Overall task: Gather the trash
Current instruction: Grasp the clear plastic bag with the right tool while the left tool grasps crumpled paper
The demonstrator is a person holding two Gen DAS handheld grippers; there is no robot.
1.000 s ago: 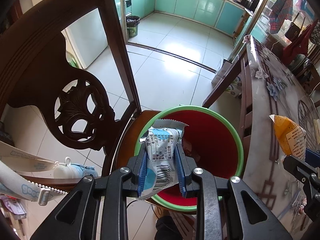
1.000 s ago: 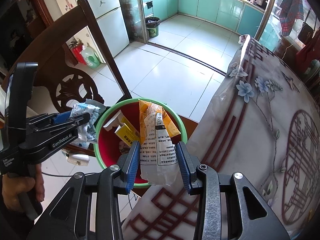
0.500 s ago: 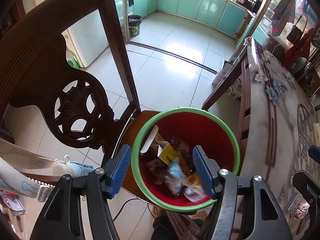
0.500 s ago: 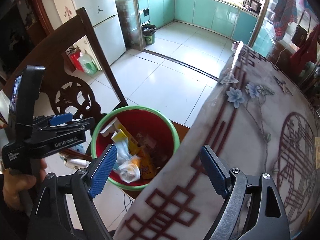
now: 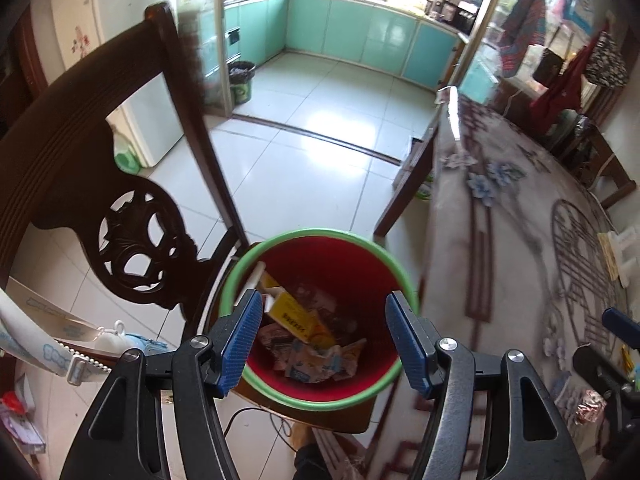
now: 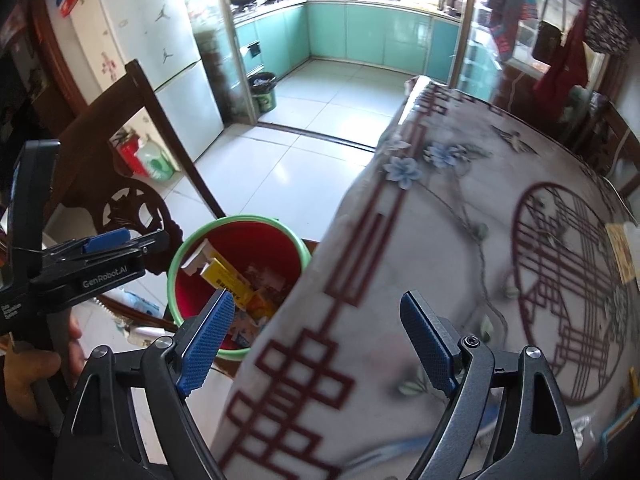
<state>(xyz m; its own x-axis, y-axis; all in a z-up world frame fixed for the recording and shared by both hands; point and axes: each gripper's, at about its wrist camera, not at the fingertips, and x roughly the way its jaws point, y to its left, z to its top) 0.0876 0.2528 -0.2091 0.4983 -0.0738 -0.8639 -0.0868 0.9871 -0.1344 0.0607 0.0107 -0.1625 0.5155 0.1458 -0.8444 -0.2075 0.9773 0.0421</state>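
A red bin with a green rim stands on a wooden chair seat beside the table. It holds several wrappers and a yellow box. My left gripper is open and empty, right above the bin. My right gripper is open and empty, over the table's left edge, with the bin below to its left. The left gripper also shows in the right wrist view, held by a hand. A crumpled foil wrapper lies on the table at the lower right of the left wrist view.
A carved dark wooden chair back rises left of the bin. The table with a flowered cloth fills the right side. Yellow and white packets lie at its far right. A tiled floor leads to a kitchen with a small bin.
Both grippers opened and dropped their wrappers into the red bin one second ago. Since then both have lifted and drawn back; the right one has moved right over the table.
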